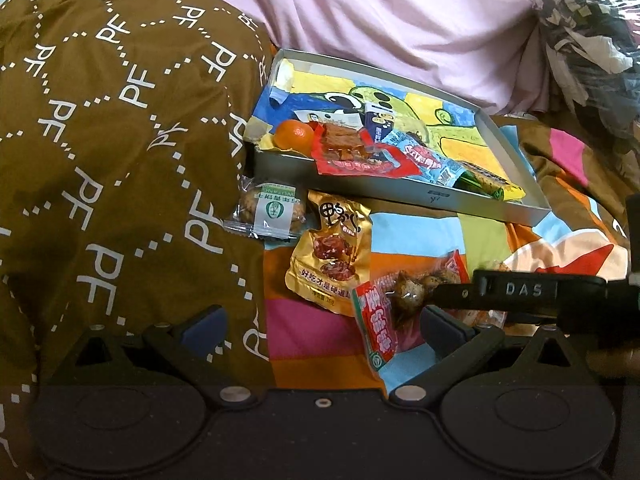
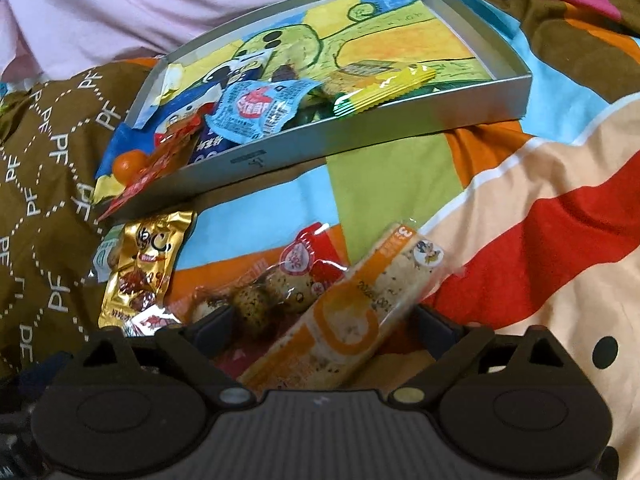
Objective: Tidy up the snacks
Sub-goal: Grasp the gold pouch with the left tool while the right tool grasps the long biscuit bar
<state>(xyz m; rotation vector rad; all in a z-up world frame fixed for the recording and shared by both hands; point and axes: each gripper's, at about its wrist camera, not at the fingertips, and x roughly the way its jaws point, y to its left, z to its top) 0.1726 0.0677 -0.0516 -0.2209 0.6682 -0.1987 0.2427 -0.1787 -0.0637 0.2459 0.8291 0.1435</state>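
On the left, our left gripper (image 1: 320, 320) hovers with fingers apart and nothing between them. Loose ahead lie the cookie (image 1: 269, 212), gold pack (image 1: 334, 258) and egg pack (image 2: 264, 296), outside the tray (image 2: 320, 136). Our right gripper (image 2: 320, 320) stands wide around the orange bar (image 2: 352, 312), pads not pressing. If we close off-centre, the slick wrapper may twist out, or we may pinch the egg pack too.

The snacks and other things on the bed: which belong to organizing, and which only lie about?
For the job:
- grey box
- orange-white bar
- quail egg pack
- gold pouch
- clear cookie pack

Just lying about:
- brown PF blanket
- pink sheet
- bag of clothes
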